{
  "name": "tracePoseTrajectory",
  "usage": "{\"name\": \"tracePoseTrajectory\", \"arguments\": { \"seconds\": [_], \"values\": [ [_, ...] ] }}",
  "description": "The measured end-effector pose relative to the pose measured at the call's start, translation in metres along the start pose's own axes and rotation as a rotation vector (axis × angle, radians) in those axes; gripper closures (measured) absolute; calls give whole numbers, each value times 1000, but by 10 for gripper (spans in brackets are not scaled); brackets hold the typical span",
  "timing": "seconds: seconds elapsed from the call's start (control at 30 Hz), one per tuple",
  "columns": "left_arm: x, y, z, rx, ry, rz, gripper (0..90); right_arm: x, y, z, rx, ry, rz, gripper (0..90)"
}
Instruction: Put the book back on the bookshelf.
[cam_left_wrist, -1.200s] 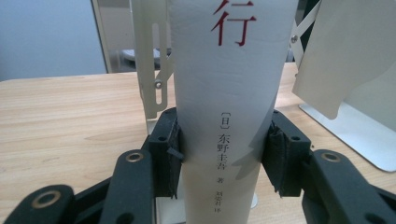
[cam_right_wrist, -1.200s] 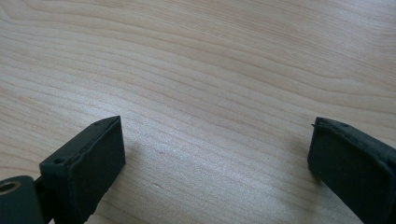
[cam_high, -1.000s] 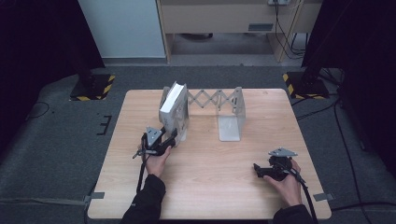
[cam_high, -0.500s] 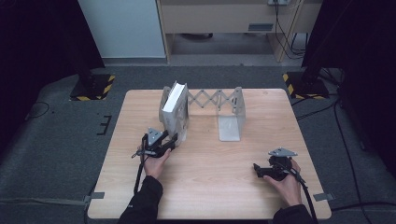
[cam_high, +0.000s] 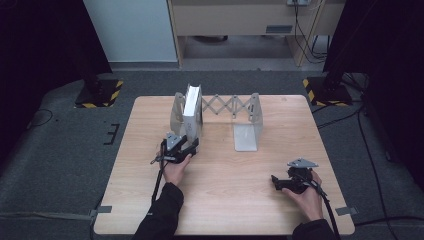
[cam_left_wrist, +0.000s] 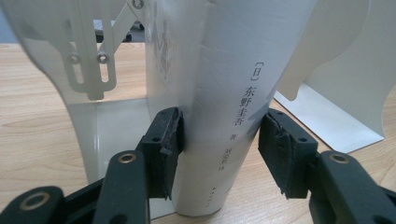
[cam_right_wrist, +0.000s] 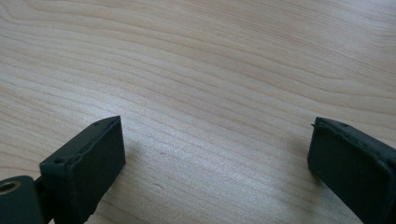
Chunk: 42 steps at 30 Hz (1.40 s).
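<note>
Tabletop (cam_high: 225, 200): pale wood grain, under both claws.
Book rack (cam_high: 245, 125): white metal, two upright end plates joined by a scissor lattice; it stands just beyond the left claw, the far plate off to that claw's right, well apart from the right claw.
Book (cam_left_wrist: 233, 93): white, upright on its bottom edge, spine toward the left claw (dark characters run down the spine). It leans by the rack's left end plate and sits directly between the left claw's jaws.
Left claw (cam_high: 189, 146): narrow. In the left gripper view (cam_left_wrist: 219, 149) one pad lies against the book's side; the other stands just clear of the spine with a thin gap. Jaws have just been opening a little, book between them, so no full pinch on it.
Left hand (cam_high: 176, 167): wrapped round the claw's body, directly behind it, sleeve dark.
Right claw (cam_high: 276, 182): wide, jaws well apart, bare wood between them in the right gripper view (cam_right_wrist: 215, 154); low over the tabletop, near its front right part.
Right hand (cam_high: 307, 197): behind its claw, cable trailing back.
</note>
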<state>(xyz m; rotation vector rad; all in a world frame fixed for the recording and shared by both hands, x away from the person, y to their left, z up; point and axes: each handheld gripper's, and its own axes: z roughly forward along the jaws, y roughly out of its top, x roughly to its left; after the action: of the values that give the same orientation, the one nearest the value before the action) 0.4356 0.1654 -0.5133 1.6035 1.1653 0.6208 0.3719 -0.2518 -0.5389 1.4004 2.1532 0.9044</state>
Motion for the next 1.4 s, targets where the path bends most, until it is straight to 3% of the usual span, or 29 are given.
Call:
{"name": "tracePoseTrajectory", "arguments": {
  "seconds": [0.13,0.4,0.6,0.67,0.83,0.97,1.1,1.2,1.33,1.4],
  "values": [
    [-3,5,5,35,-8,-14,463,0,0,0,0,0,-1,46],
    [-7,7,9,45,-11,-26,451,1,1,0,1,1,2,47],
    [-4,6,7,48,-35,-9,449,1,0,0,1,1,-1,46],
    [-3,6,0,85,-66,-13,422,1,0,0,1,1,-1,46],
    [-1,2,-18,102,-87,11,385,1,0,0,0,1,-1,46],
    [9,-7,-40,180,-129,11,347,1,1,0,2,1,2,47],
    [17,-17,-57,215,-139,6,328,1,0,0,1,1,-1,46],
    [29,-26,-72,265,-137,-3,315,1,0,0,1,0,-1,48],
    [41,-37,-88,290,-117,-15,281,2,0,-1,-7,-1,-3,81],
    [47,-44,-97,320,-77,10,264,2,-1,-2,-20,6,-3,151]
  ]
}}
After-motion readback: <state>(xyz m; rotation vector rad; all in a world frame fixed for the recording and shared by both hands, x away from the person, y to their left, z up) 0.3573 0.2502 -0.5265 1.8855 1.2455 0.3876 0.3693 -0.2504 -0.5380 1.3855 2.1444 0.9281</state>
